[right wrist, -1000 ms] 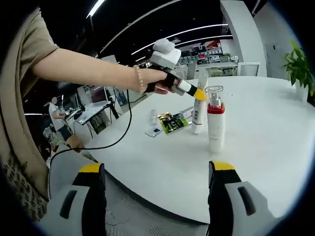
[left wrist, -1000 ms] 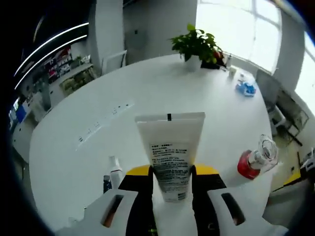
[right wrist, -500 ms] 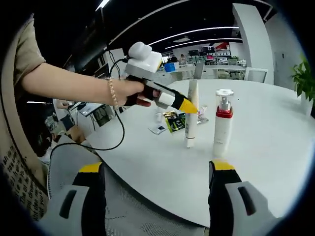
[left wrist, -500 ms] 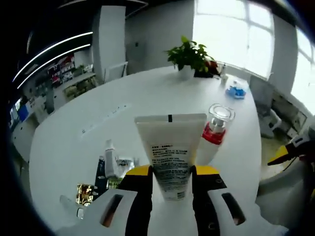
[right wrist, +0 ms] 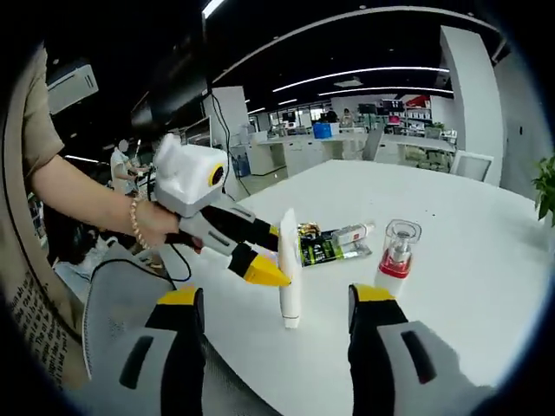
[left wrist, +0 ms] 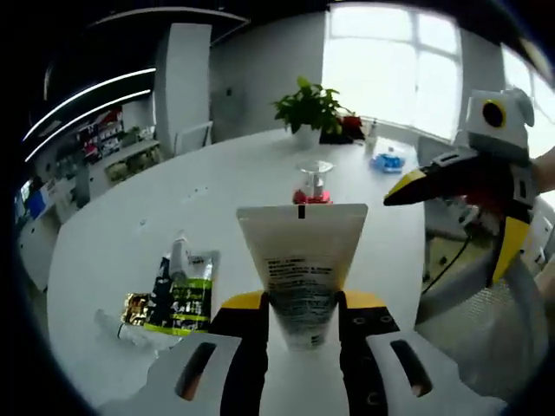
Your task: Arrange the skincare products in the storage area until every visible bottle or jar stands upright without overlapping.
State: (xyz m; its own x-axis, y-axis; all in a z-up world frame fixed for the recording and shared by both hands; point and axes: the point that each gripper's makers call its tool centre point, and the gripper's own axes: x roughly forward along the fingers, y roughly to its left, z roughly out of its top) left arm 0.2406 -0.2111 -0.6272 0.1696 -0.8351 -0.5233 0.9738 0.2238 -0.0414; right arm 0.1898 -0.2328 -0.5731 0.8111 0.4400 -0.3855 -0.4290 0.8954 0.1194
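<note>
White tube (left wrist: 301,269) — small print unreadable — clamped in left gripper (left wrist: 299,305) jaws.

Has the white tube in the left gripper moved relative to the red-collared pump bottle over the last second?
Yes. In the right gripper view the white tube was beside the pump bottle; now it stands clearly apart, nearer the table's edge.
</note>
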